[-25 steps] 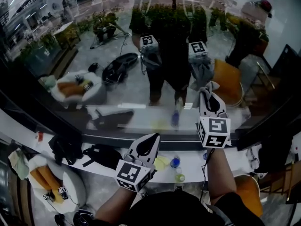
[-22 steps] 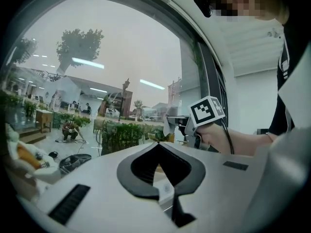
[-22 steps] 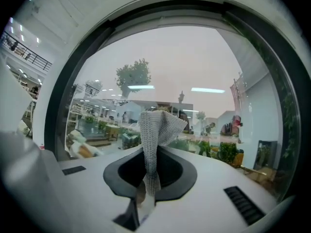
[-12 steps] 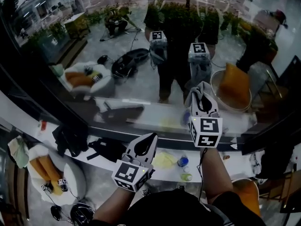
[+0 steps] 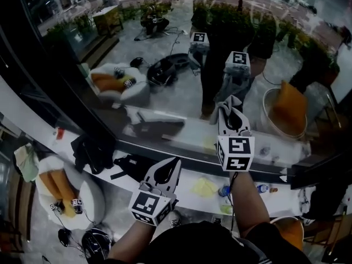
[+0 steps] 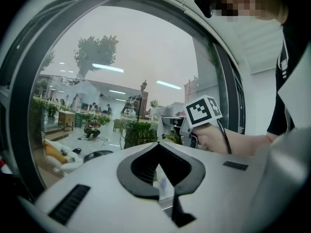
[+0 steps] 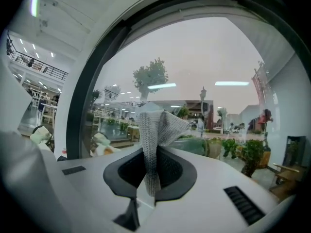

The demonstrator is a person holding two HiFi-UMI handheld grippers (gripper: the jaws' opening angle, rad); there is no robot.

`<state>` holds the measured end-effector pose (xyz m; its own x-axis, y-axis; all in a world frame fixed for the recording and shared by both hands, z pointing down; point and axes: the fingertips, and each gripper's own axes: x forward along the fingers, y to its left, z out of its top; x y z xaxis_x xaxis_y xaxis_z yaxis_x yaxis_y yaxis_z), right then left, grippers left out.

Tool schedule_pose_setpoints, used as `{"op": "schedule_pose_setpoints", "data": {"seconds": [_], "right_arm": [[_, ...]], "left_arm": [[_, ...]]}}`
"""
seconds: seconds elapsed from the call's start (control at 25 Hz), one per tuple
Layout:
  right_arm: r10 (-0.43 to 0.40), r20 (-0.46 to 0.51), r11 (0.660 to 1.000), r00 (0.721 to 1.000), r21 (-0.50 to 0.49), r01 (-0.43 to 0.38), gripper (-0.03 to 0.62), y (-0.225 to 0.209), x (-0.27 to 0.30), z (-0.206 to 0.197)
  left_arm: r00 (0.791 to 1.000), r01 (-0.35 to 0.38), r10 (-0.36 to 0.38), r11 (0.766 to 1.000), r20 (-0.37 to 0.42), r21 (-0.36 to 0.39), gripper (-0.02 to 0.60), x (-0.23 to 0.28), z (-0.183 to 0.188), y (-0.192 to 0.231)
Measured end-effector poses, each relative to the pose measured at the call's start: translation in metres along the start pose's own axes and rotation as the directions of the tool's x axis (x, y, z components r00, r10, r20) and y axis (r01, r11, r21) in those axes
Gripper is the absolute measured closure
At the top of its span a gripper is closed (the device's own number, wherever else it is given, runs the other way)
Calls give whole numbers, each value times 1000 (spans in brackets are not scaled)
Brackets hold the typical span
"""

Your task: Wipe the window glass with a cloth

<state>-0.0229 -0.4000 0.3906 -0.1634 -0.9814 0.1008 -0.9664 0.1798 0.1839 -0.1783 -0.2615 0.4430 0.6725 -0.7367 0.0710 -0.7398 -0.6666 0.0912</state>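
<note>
The window glass fills the upper head view and mirrors both grippers. My right gripper is raised against it, shut on a grey knitted cloth that bunches out past its tips toward the pane. In the right gripper view the cloth stands up between the closed jaws of the gripper, in front of the glass. My left gripper hangs lower and nearer, shut with nothing held; its own view shows its tips together, with the right gripper ahead at the glass.
A dark window frame runs down the left. Below the pane a white ledge carries a black bag, a yellow rag and small bottles. A beanbag seat lies at lower left.
The right gripper and its cloth have slid leftward across the glass. The head view has swung, so the ledge and frame sit further right. The left gripper has barely moved.
</note>
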Motion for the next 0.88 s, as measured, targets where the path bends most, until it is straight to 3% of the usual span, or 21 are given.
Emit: {"op": "schedule_pose_setpoints", "data": {"seconds": [0.2,0.48,0.88], "right_arm": [[40,6,999,999,7,-40,543,56,26,4],[38,14,999,999,36,-38,543,74,38,4],[15,7,999,1000,36,-16,543,73,40,3]], "left_arm": [[999,-38,38,999,-8,3,574,-32,-6,42],[998,-65,65,998,-25,12,574,-50,-10,66],[999,-36,36,999,-22,3,574,-52,-13,71]]}}
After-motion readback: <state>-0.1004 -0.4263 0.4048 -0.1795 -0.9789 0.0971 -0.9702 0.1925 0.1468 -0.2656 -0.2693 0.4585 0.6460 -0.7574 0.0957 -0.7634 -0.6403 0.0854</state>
